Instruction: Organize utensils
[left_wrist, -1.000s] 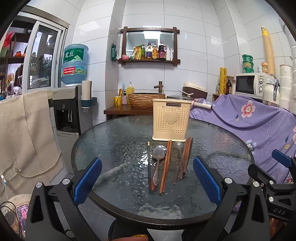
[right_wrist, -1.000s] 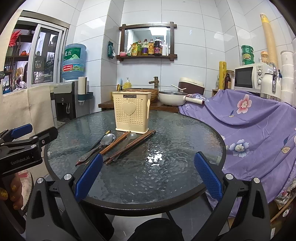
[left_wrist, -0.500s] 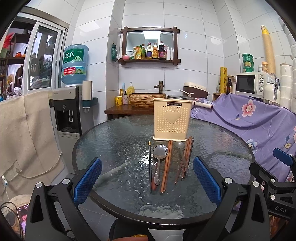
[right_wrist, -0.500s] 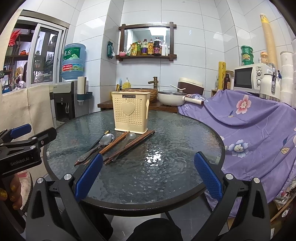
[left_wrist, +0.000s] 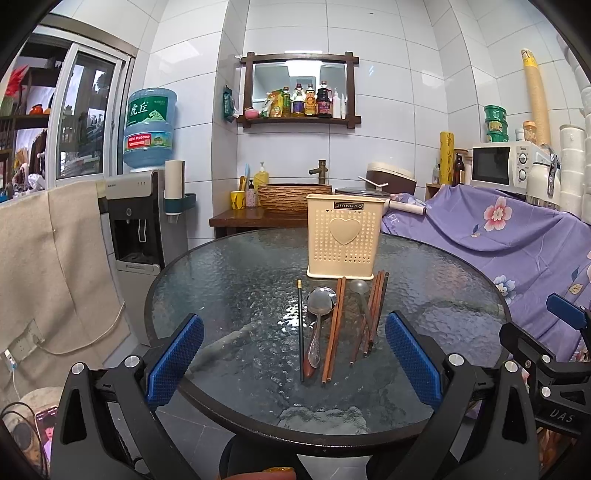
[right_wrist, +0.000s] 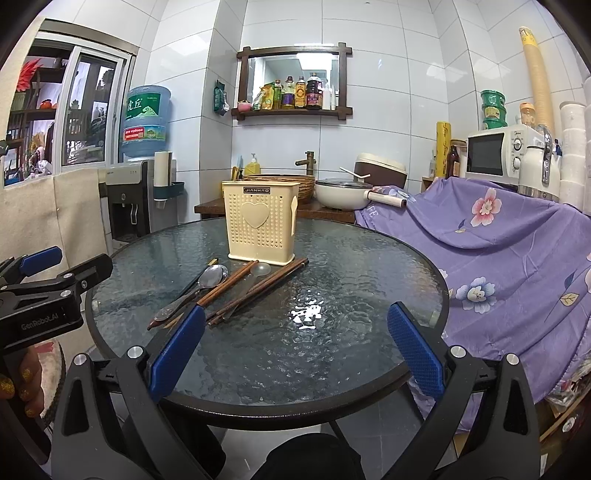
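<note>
A cream perforated utensil holder (left_wrist: 343, 236) with a heart stands upright on the round glass table (left_wrist: 229, 280); it also shows in the right wrist view (right_wrist: 260, 223). In front of it lie a metal spoon (left_wrist: 318, 321), a black chopstick (left_wrist: 300, 325), brown chopsticks (left_wrist: 334, 325), a clear spoon (left_wrist: 360, 295) and more brown chopsticks (left_wrist: 373, 314). In the right wrist view the metal spoon (right_wrist: 201, 286) and chopsticks (right_wrist: 258, 288) lie left of centre. My left gripper (left_wrist: 293, 354) is open and empty, near the table's front edge. My right gripper (right_wrist: 295, 341) is open and empty above the front of the table.
A purple floral cloth (left_wrist: 498, 236) covers furniture right of the table. A water dispenser (left_wrist: 144, 206) stands at the left, a wooden counter with a basin (left_wrist: 291, 192) behind. A microwave (right_wrist: 495, 153) sits at the right. The right gripper's body (left_wrist: 546, 354) shows at the right.
Both grippers have drifted slightly; the views are almost the same. Nothing on the table has moved.
</note>
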